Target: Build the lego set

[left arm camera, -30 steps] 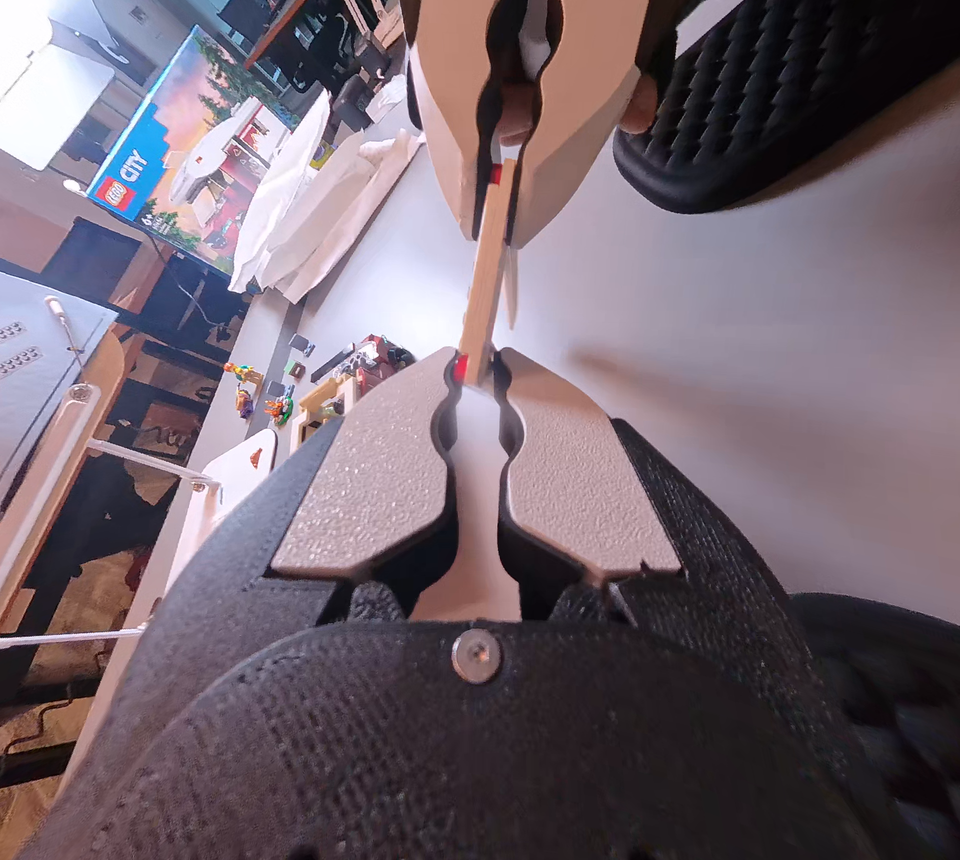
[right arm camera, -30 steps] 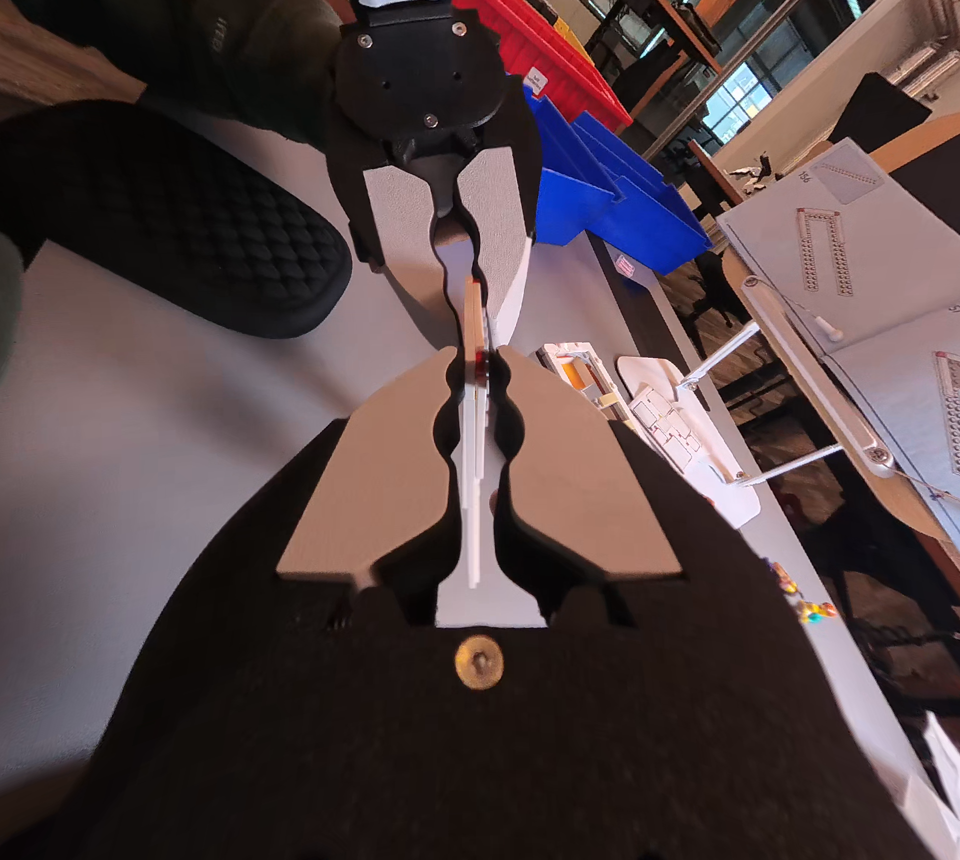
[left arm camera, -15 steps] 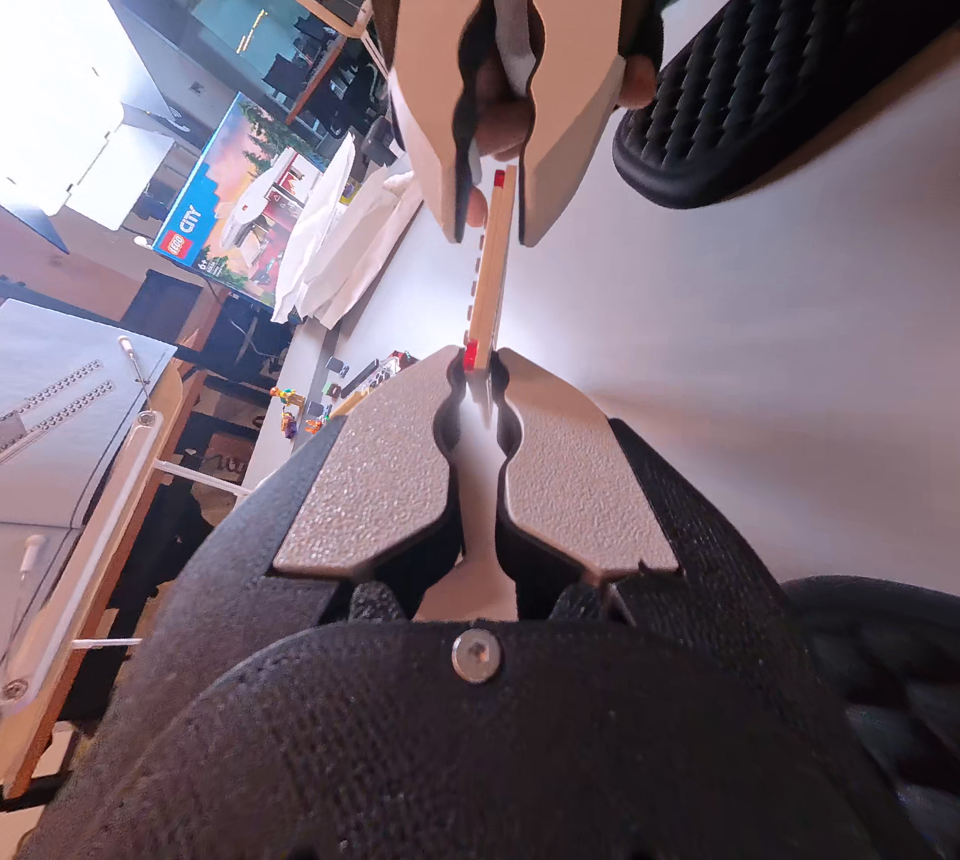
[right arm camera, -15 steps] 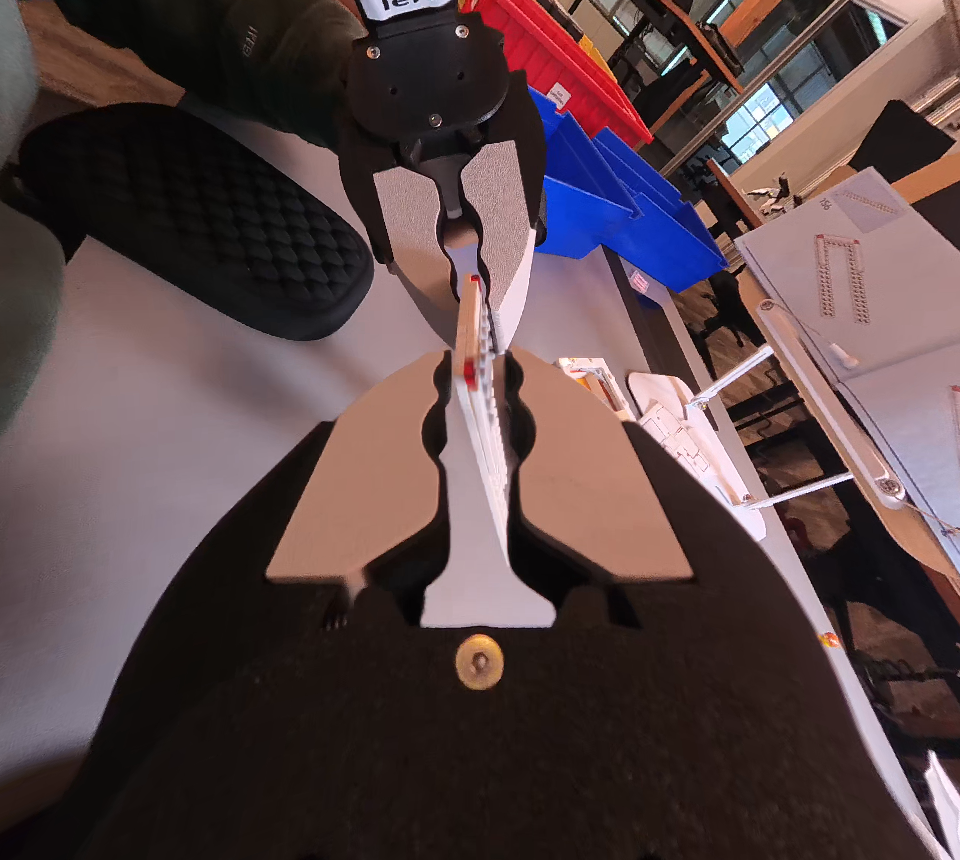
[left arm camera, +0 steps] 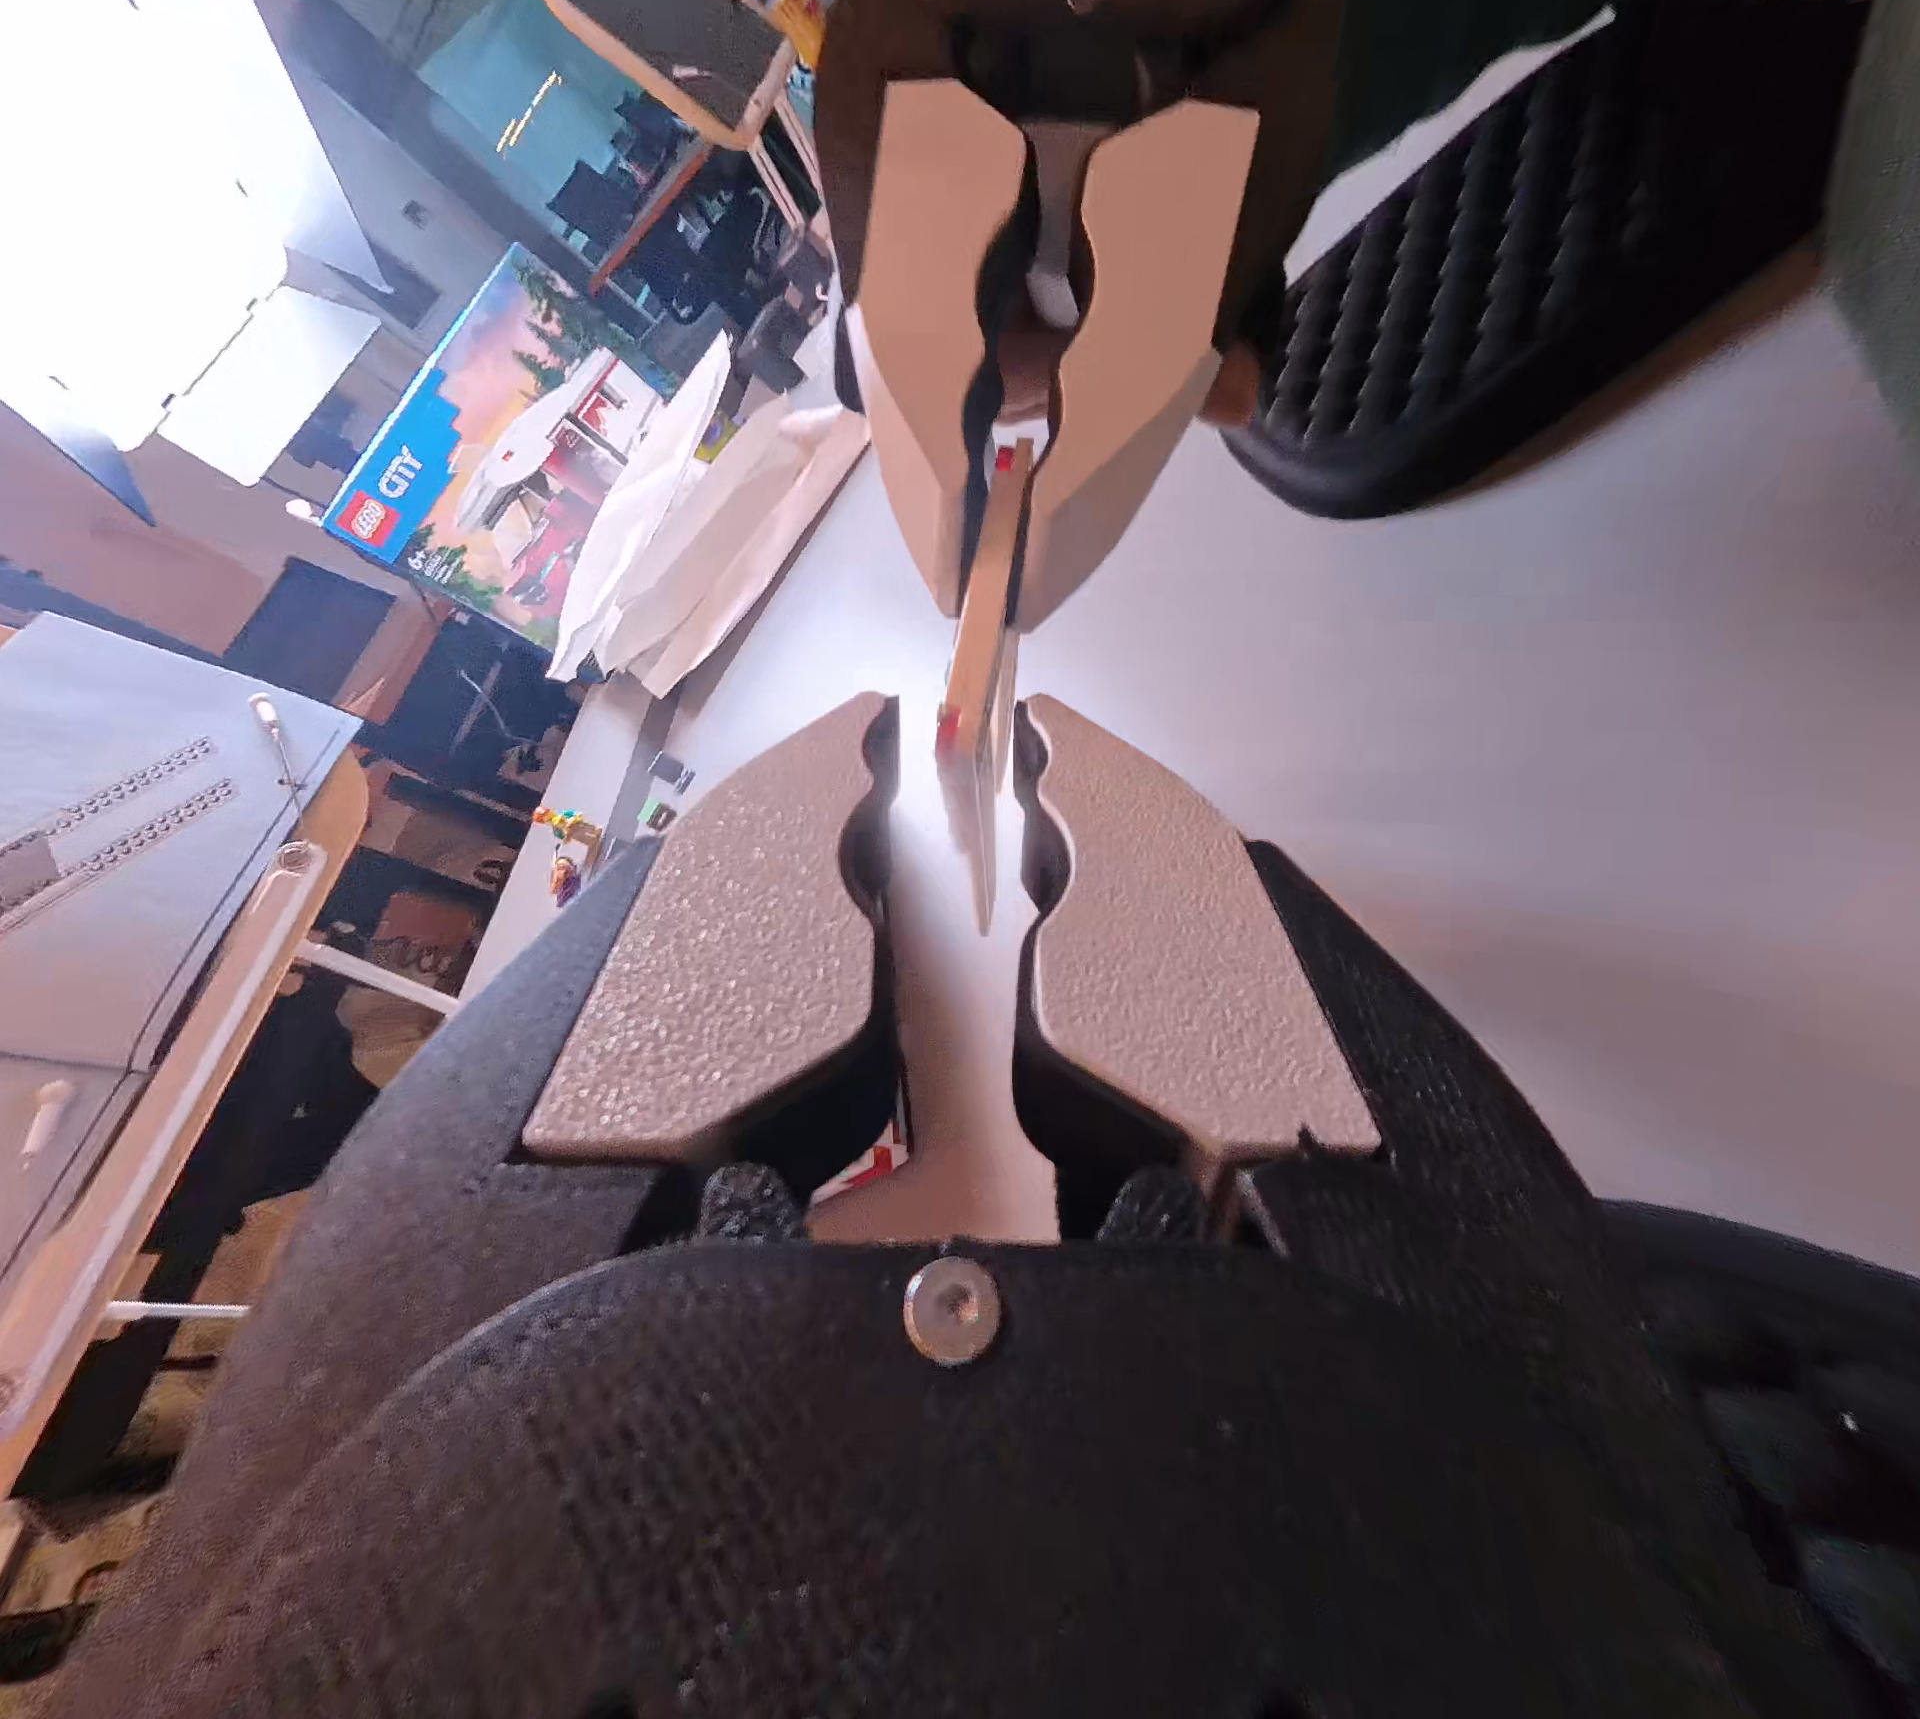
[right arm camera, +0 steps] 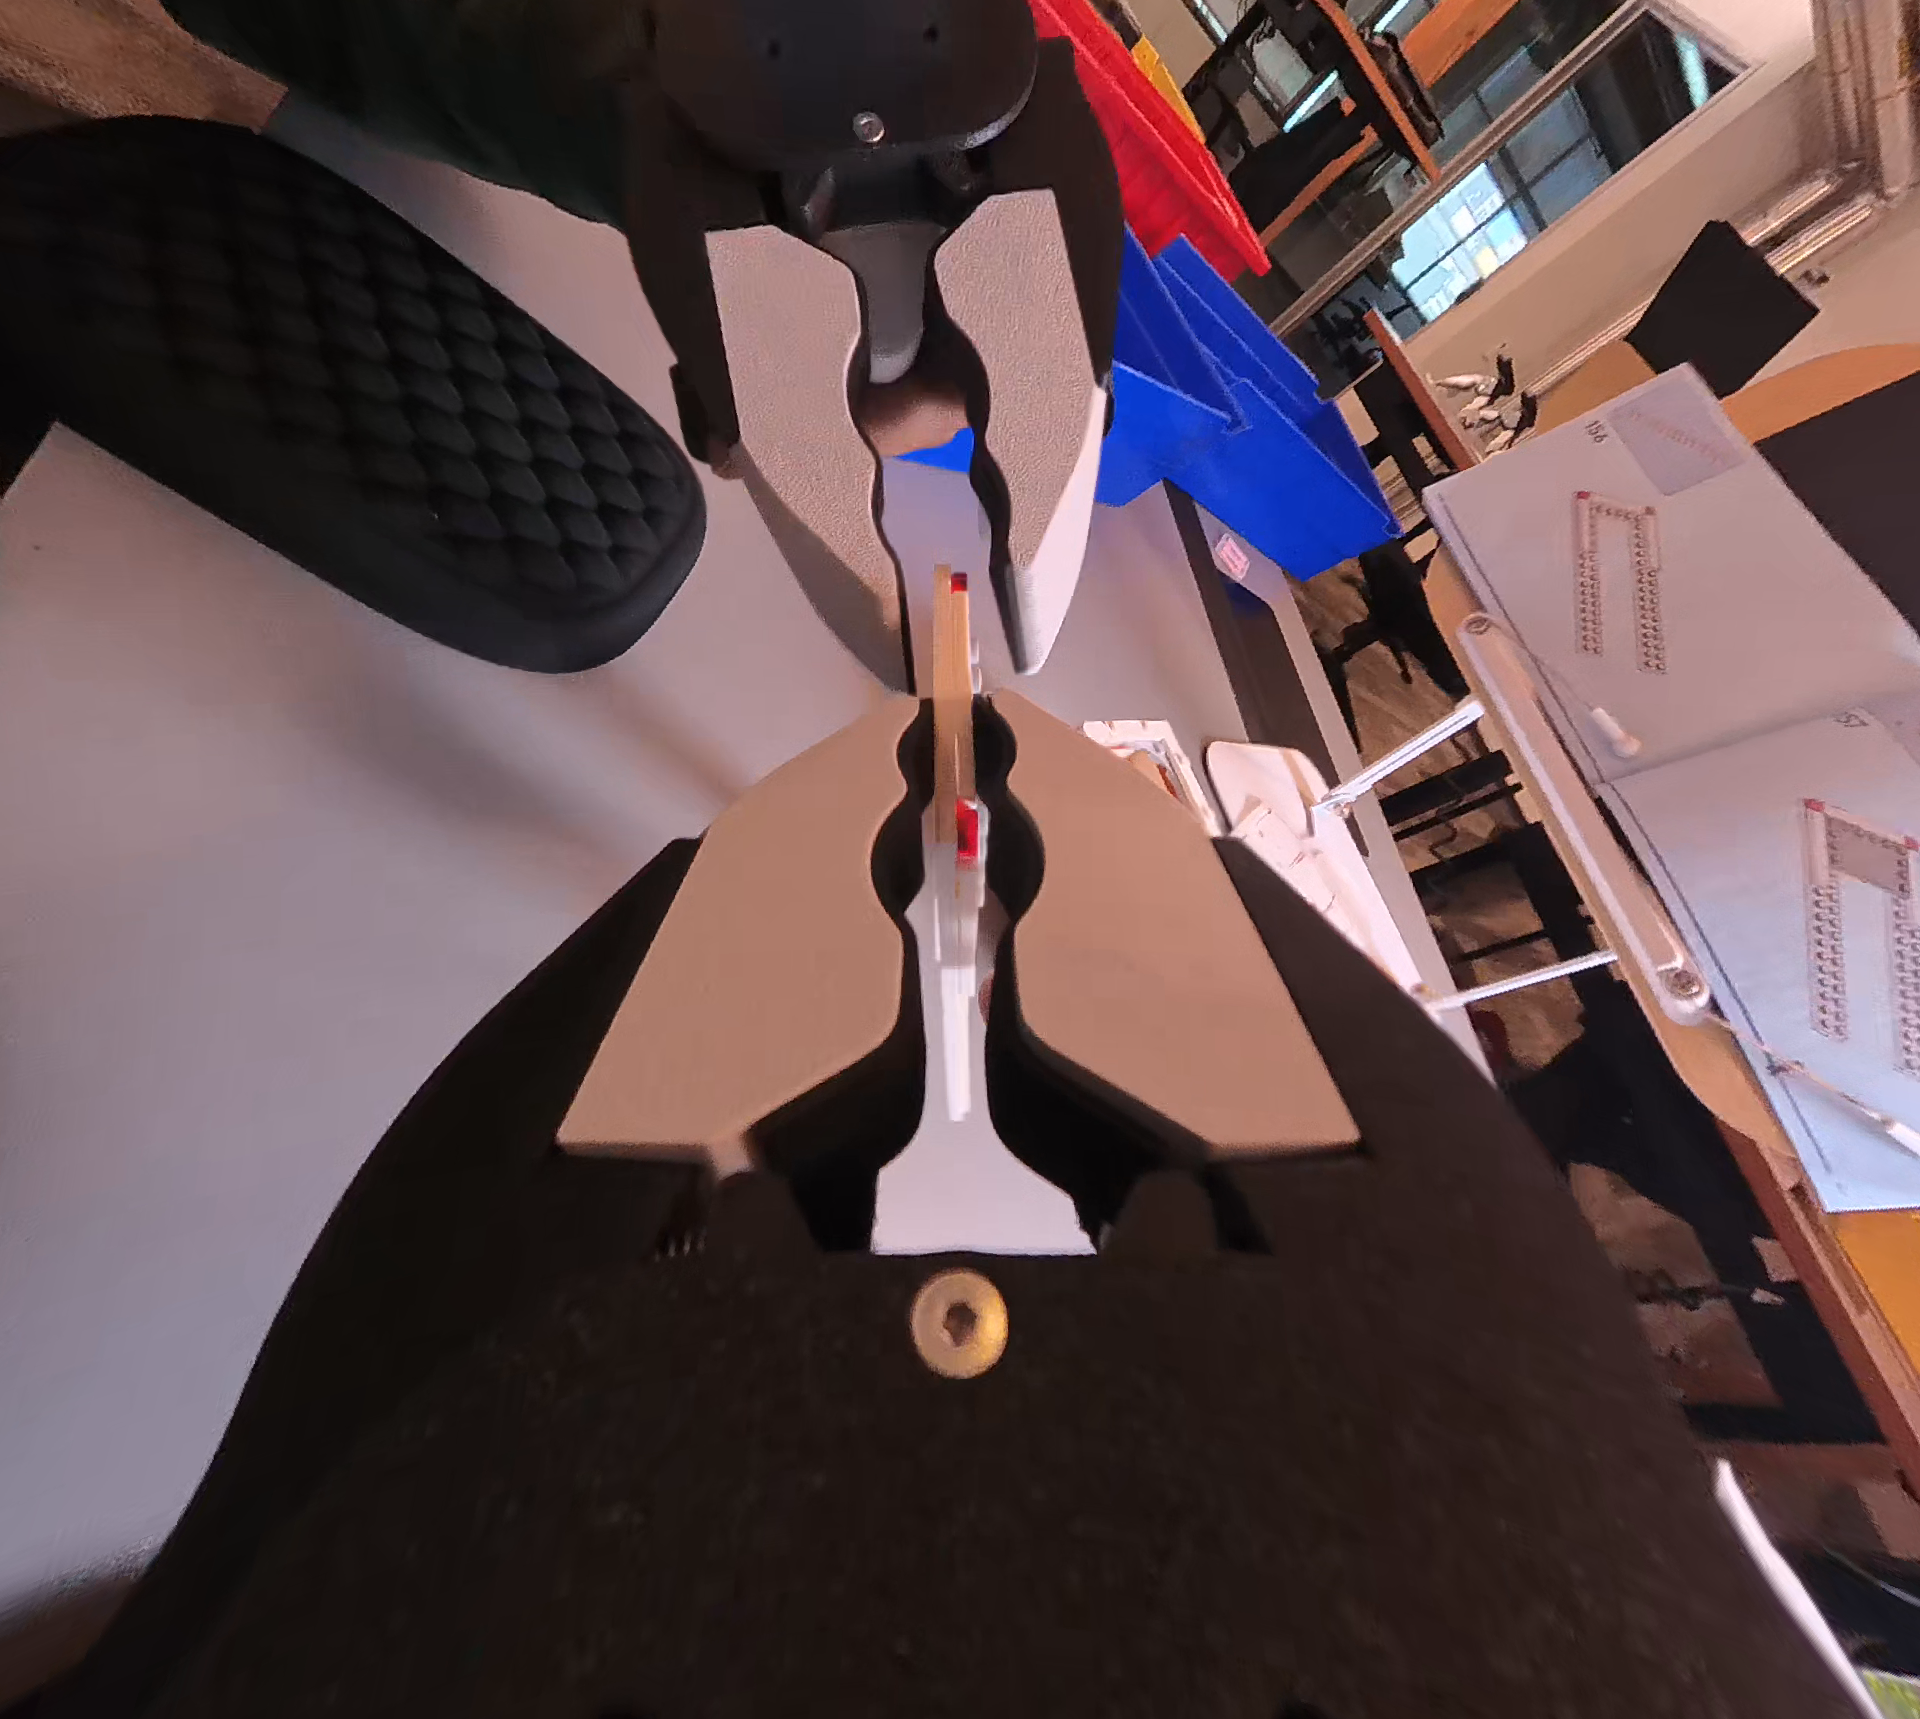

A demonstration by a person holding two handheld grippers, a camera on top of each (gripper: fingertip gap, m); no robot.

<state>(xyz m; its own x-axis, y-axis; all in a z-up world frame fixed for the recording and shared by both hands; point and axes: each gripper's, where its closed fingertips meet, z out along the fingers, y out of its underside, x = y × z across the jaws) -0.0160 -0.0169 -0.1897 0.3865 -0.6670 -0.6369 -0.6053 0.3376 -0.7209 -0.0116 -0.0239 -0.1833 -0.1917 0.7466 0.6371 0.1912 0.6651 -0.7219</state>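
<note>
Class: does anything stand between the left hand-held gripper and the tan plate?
Nothing visible does. One end of the tan plate lies between the parted fingers of the left hand-held gripper; the right hand-held gripper clamps the other end.

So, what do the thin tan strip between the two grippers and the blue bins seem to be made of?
The tan strip looks like hard moulded plastic with a matte finish: flat straight edges, small studs along one side and red bits at its ends. The blue bins also seem to be plastic, smooth and slightly glossy, with thin, sharply folded walls.
</note>
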